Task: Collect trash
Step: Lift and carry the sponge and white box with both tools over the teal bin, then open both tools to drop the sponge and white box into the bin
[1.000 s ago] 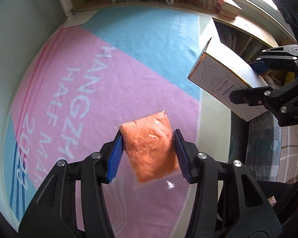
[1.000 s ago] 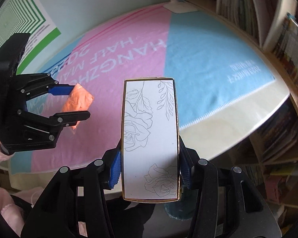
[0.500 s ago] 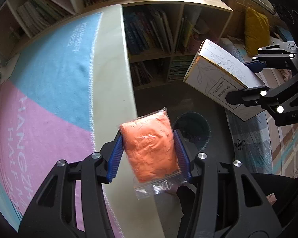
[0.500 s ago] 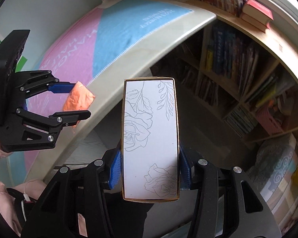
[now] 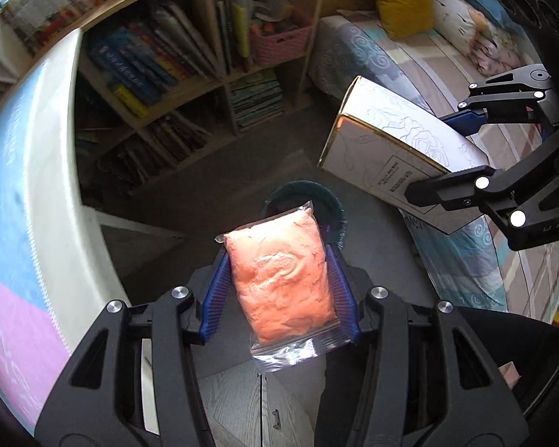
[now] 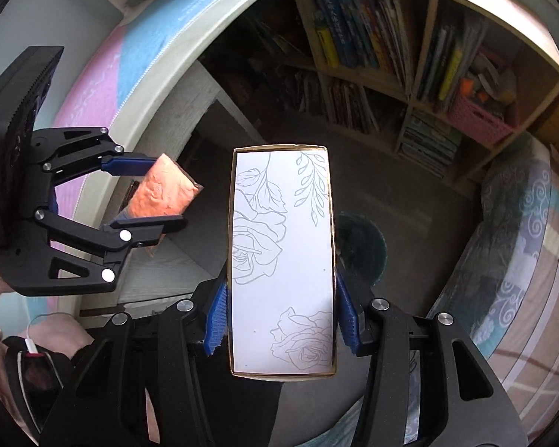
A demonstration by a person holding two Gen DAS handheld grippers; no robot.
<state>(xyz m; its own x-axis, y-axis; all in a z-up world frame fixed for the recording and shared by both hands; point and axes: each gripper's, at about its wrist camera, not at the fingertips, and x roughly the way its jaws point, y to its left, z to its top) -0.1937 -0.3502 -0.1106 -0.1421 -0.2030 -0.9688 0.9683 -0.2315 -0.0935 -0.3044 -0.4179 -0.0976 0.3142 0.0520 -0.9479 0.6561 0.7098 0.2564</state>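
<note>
Carrying two items of trash, both grippers hang over the floor beside the table, pointed steeply down towards a dark bin that stands below them.

Risk: the bin mouth looks narrow against the box, which is long and rigid. Released off-centre or tilted, it could catch the rim and tip out onto the floor. The bag is soft and slack (its clear lower seal hangs loose below the pads), so it might cling to a pad or drift wide on release. Dropping both at once could make them collide above the opening.

Left gripper: jaws partly closed, blue pads pressing both sides of the orange-filled bag, held in the air above the bin.

Right gripper: jaws partly closed, pads clamping the rose-printed box by its long sides, just beside the bin's near edge.
</note>
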